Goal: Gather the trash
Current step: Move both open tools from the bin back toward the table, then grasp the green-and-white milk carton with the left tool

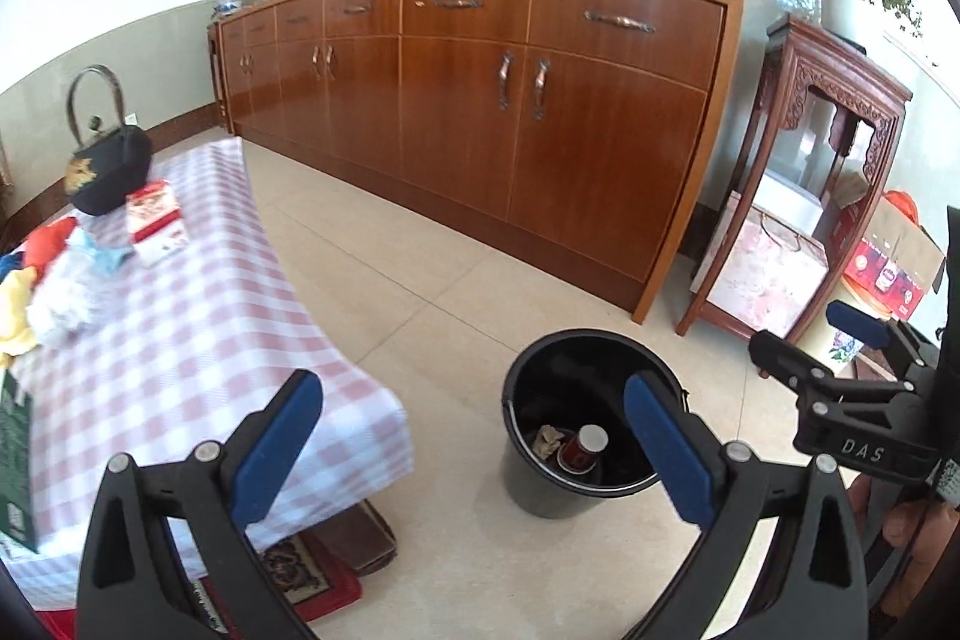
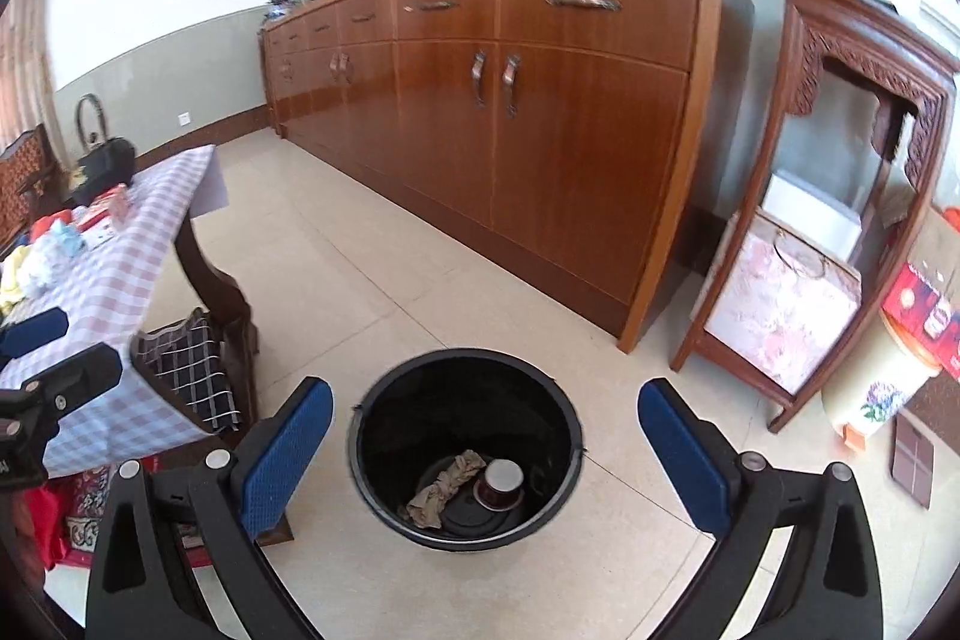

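Observation:
A black trash bin (image 2: 372,436) (image 1: 522,484) stands on the tiled floor beside the table. Inside it lie a crumpled brown paper (image 2: 447,487) (image 1: 549,439) and a red-and-white paper cup (image 2: 501,484) (image 1: 585,448). My right gripper (image 2: 486,451) hangs above the bin, open, nothing between its blue pads. My left gripper (image 1: 474,445) is open and empty too, over the table's corner and the floor left of the bin. The right gripper (image 1: 840,340) also shows at the right edge of the left wrist view. Crumpled plastic and wrappers (image 1: 66,280) lie on the table.
The table wears a pink checked cloth (image 1: 198,328) and carries a black kettle (image 1: 111,160), a red-and-white box (image 1: 156,220) and a green carton (image 1: 15,454). A long wooden sideboard (image 2: 540,130) lines the wall. A carved wooden stand (image 2: 840,232) and boxes stand at right.

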`<state>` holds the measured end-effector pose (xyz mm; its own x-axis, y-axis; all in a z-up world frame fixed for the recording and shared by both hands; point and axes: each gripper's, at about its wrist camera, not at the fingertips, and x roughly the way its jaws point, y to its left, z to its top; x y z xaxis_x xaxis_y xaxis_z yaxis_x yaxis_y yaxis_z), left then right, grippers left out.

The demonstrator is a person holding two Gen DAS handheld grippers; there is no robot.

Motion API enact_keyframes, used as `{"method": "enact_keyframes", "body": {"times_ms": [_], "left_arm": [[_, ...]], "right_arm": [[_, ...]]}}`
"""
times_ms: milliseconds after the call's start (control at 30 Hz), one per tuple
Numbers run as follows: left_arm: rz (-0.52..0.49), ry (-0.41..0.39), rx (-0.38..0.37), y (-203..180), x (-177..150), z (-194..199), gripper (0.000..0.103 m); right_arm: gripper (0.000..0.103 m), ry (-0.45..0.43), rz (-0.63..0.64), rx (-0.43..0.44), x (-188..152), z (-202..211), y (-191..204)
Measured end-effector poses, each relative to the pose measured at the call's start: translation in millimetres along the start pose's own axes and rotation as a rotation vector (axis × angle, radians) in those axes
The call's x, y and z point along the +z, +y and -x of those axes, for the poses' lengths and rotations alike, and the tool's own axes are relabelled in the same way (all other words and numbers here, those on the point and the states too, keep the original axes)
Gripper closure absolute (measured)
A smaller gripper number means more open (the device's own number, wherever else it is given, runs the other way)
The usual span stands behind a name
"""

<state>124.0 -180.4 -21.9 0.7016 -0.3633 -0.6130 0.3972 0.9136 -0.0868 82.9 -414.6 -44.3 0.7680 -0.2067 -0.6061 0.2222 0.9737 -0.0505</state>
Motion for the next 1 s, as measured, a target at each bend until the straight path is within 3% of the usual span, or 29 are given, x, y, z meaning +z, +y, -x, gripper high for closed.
{"method": "enact_keyframes", "body": {"times_ms": [233,467,600,733,900,1000], "left_arm": [[0.133,-0.056,0.052,61,-8,48,0.002],[0.176,-0.115,0.260,108,-23,91,0.002],[0.245,-0.165,0.339,139,-36,116,0.002],[0.284,-0.173,0.444,165,-50,132,0.002],[0.324,-0.150,0.496,193,-70,137,0.002],[0.347,-0.124,0.491,205,-77,126,0.002]], "right_arm": [[0.000,-0.054,0.045,0.093,13,28,59],[0.000,-0.091,0.076,0.201,25,38,121],[0.000,-0.076,0.100,0.266,30,40,157],[0.000,-0.084,0.153,0.322,31,45,193],[0.000,-0.105,0.210,0.339,30,50,233],[0.000,-0.093,0.216,0.354,30,47,248]]}}
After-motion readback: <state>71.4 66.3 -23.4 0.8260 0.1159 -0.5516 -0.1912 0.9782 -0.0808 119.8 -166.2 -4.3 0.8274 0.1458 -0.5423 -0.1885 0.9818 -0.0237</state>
